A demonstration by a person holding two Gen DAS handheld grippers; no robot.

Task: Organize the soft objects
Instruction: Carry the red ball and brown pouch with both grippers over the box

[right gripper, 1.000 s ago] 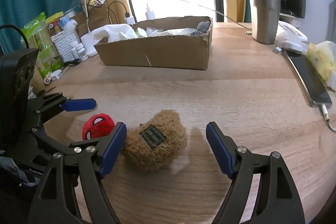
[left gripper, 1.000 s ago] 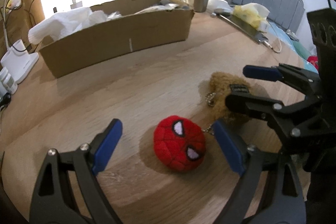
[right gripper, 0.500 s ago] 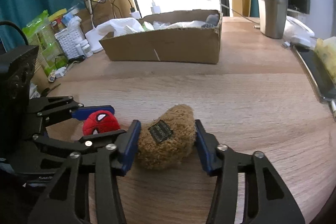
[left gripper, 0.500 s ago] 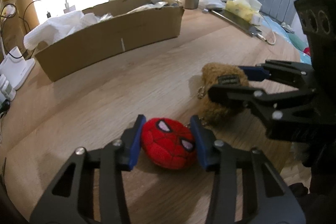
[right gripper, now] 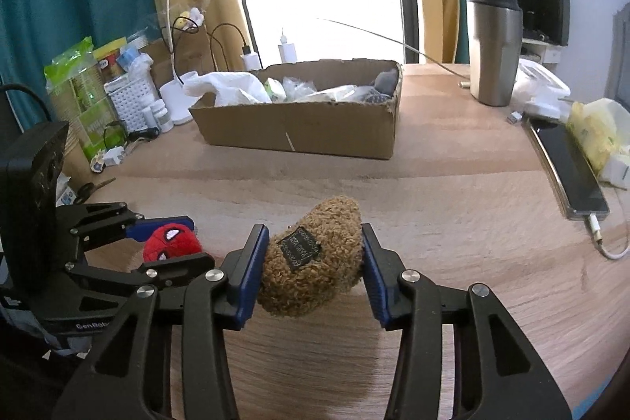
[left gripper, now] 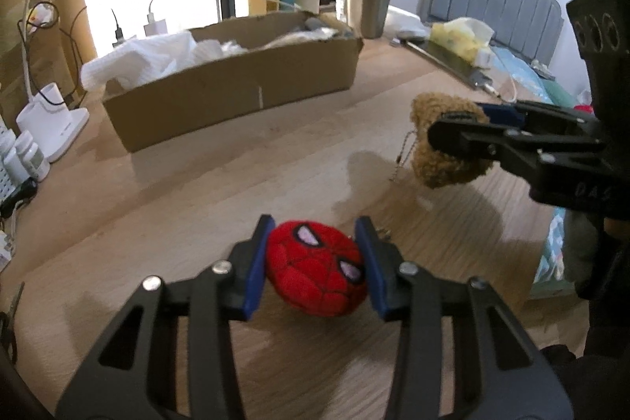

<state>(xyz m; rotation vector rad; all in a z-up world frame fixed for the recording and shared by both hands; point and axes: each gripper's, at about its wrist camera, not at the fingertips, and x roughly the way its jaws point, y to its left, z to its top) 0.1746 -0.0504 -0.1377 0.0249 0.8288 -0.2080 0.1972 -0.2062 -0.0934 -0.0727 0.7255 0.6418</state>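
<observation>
Left claw (left gripper: 315,262) gripping one red plush (left gripper: 317,276), right claw (right gripper: 313,262) gripping one brown plush (right gripper: 311,258)

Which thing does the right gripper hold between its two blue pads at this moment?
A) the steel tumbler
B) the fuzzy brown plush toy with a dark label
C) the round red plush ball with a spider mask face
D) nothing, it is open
B: the right gripper is shut on the fuzzy brown plush toy with a dark label, which is pressed by both blue pads.

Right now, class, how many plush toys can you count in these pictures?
2. The red spider-face plush sits in the left gripper; the brown fuzzy plush in the right gripper. The cardboard box may hide more.
</observation>
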